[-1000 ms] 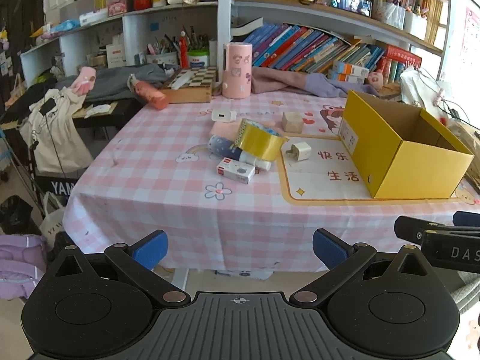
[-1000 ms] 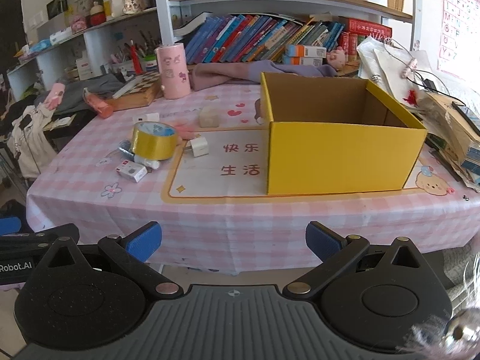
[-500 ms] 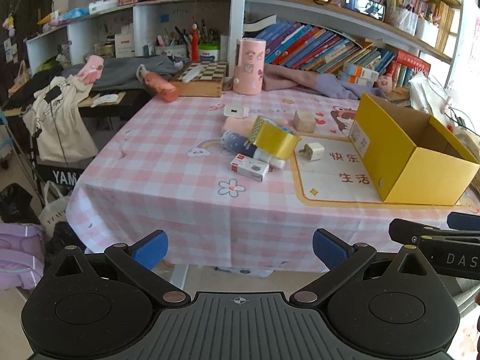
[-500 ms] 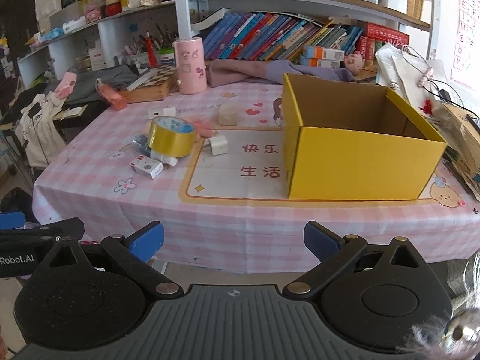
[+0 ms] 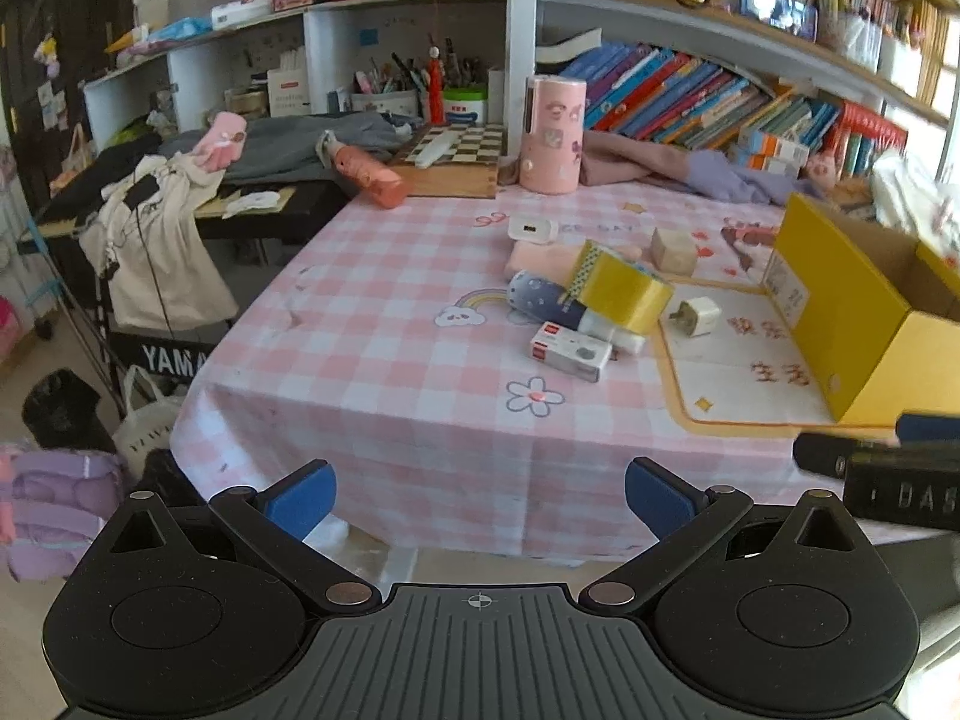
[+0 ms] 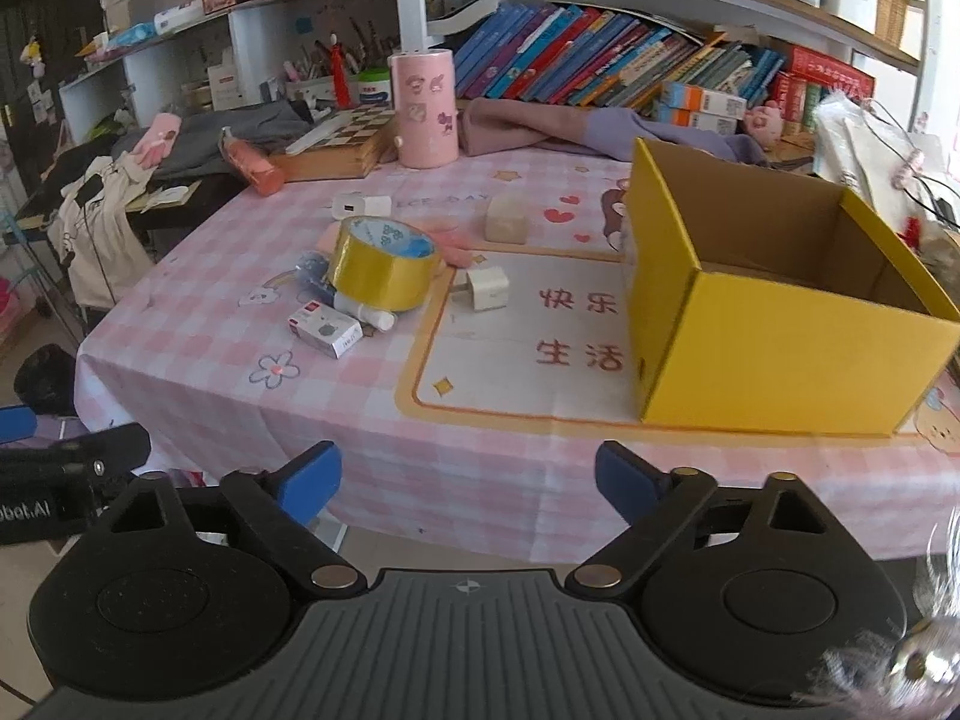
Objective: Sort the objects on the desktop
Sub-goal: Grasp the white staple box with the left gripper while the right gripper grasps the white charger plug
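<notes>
Pink checked tablecloth [image 6: 336, 420] before crowded bookshelves [image 6: 600, 72] — yellow box [image 6: 780, 354] on it — both grippers' jaws apart, empty.

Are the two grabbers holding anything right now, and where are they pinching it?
Nothing is held. The left gripper and the right gripper are both open and empty, short of the table's near edge. The tape roll lies untouched.

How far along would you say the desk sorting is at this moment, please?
Nothing looks done: the open yellow cardboard box appears empty. Nothing is in hand: the left gripper and right gripper are open, short of the table. The yellow tape roll, white charger plug and small white carton remain unsorted.
</notes>
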The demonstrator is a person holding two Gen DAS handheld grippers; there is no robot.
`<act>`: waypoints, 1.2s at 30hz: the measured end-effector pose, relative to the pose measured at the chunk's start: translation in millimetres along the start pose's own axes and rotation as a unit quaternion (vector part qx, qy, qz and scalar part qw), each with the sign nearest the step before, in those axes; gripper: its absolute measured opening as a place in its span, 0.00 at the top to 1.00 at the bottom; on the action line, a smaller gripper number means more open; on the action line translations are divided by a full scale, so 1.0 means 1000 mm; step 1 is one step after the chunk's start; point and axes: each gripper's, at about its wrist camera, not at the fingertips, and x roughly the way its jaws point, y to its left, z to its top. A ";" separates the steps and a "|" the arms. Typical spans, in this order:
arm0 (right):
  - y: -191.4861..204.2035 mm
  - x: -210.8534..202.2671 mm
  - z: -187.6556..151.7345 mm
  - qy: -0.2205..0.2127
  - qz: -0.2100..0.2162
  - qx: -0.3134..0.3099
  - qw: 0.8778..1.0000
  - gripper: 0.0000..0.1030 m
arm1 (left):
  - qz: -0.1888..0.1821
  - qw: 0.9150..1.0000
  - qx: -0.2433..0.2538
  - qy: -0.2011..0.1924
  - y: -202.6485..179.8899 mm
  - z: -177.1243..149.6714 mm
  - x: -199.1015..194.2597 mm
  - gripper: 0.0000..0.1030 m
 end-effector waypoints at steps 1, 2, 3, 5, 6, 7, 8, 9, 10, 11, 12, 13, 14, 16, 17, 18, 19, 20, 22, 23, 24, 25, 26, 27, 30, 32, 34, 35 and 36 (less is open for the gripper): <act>0.000 0.005 0.003 0.001 0.003 -0.001 1.000 0.17 | 0.003 1.000 0.003 0.004 0.000 0.002 0.004 0.00; 0.001 0.009 0.006 0.003 0.005 -0.002 1.000 0.21 | 0.004 1.000 0.003 0.006 0.000 0.003 0.008 0.00; 0.002 0.014 0.010 0.005 0.008 -0.005 1.000 0.22 | 0.004 1.000 0.000 0.008 0.001 0.005 0.012 0.00; 0.002 0.021 0.015 0.005 0.012 -0.010 1.000 0.24 | 0.000 1.000 -0.003 0.015 0.001 0.008 0.021 0.00; 0.002 0.024 0.017 0.005 0.012 -0.011 1.000 0.25 | -0.003 1.000 -0.003 0.018 0.001 0.010 0.027 0.01; 0.000 0.028 0.020 0.004 0.012 -0.011 1.000 0.27 | -0.004 1.000 -0.002 0.020 0.000 0.012 0.031 0.01; -0.001 0.031 0.024 0.002 0.013 -0.010 1.000 0.30 | -0.004 1.000 -0.001 0.020 -0.002 0.014 0.035 0.01; -0.003 0.034 0.027 0.000 0.013 -0.010 1.000 0.31 | -0.004 1.000 0.000 0.021 -0.004 0.016 0.039 0.01; -0.004 0.038 0.030 -0.002 0.013 -0.011 1.000 0.31 | 0.000 1.000 0.002 0.021 -0.006 0.019 0.044 0.01; -0.005 0.042 0.033 -0.001 0.015 -0.012 1.000 0.31 | 0.002 1.000 0.004 0.022 -0.008 0.021 0.048 0.01; -0.006 0.047 0.036 0.001 0.017 -0.013 1.000 0.31 | 0.000 1.000 0.006 0.024 -0.010 0.024 0.053 0.01; -0.007 0.051 0.038 0.004 0.018 -0.014 1.000 0.32 | -0.005 1.000 0.006 0.027 -0.011 0.026 0.057 0.01; -0.008 0.055 0.041 0.005 0.020 -0.014 1.000 0.32 | -0.009 1.000 0.005 0.029 -0.013 0.028 0.061 0.01; -0.012 0.063 0.047 0.010 0.022 -0.012 1.000 0.32 | -0.016 0.999 0.004 0.034 -0.016 0.033 0.069 0.01; -0.013 0.067 0.049 0.012 0.024 -0.010 1.000 0.32 | -0.020 0.999 0.003 0.036 -0.017 0.036 0.072 0.01; -0.015 0.071 0.052 0.015 0.026 -0.009 1.000 0.32 | -0.023 0.999 0.003 0.038 -0.018 0.038 0.074 0.01; -0.017 0.076 0.055 0.018 0.028 -0.008 0.999 0.32 | -0.026 0.999 0.003 0.039 -0.019 0.040 0.078 0.01; -0.018 0.080 0.058 0.020 0.030 -0.008 0.999 0.32 | -0.026 0.999 0.004 0.041 -0.021 0.042 0.081 0.01; -0.019 0.086 0.063 0.022 0.036 -0.011 0.999 0.32 | -0.022 0.999 0.008 0.049 -0.024 0.046 0.088 0.01; -0.019 0.089 0.066 0.022 0.038 -0.013 0.999 0.32 | -0.023 0.998 0.009 0.051 -0.024 0.048 0.091 0.01; -0.019 0.092 0.069 0.022 0.042 -0.015 0.999 0.32 | -0.026 0.998 0.009 0.053 -0.025 0.050 0.094 0.01; -0.018 0.095 0.071 0.023 0.044 -0.017 0.999 0.32 | -0.029 0.998 0.010 0.054 -0.025 0.052 0.097 0.01; -0.019 0.098 0.074 0.024 0.046 -0.019 0.999 0.32 | -0.032 0.998 0.011 0.055 -0.026 0.053 0.099 0.01; -0.019 0.101 0.076 0.026 0.048 -0.020 0.998 0.32 | -0.034 0.998 0.012 0.055 -0.027 0.054 0.102 0.01; -0.018 0.111 0.082 0.034 0.056 -0.026 0.998 0.31 | -0.047 0.997 0.006 0.067 -0.028 0.059 0.113 0.03; -0.017 0.118 0.085 0.041 0.056 -0.030 0.997 0.31 | -0.055 0.996 0.007 0.071 -0.029 0.062 0.121 0.09; -0.014 0.125 0.089 0.048 0.050 -0.037 0.997 0.31 | -0.058 0.996 0.018 0.072 -0.032 0.066 0.128 0.13; -0.014 0.127 0.090 0.049 0.048 -0.039 0.997 0.32 | -0.060 0.995 0.023 0.072 -0.033 0.067 0.132 0.15; -0.013 0.130 0.092 0.049 0.045 -0.041 0.997 0.31 | -0.063 0.995 0.027 0.073 -0.033 0.069 0.136 0.15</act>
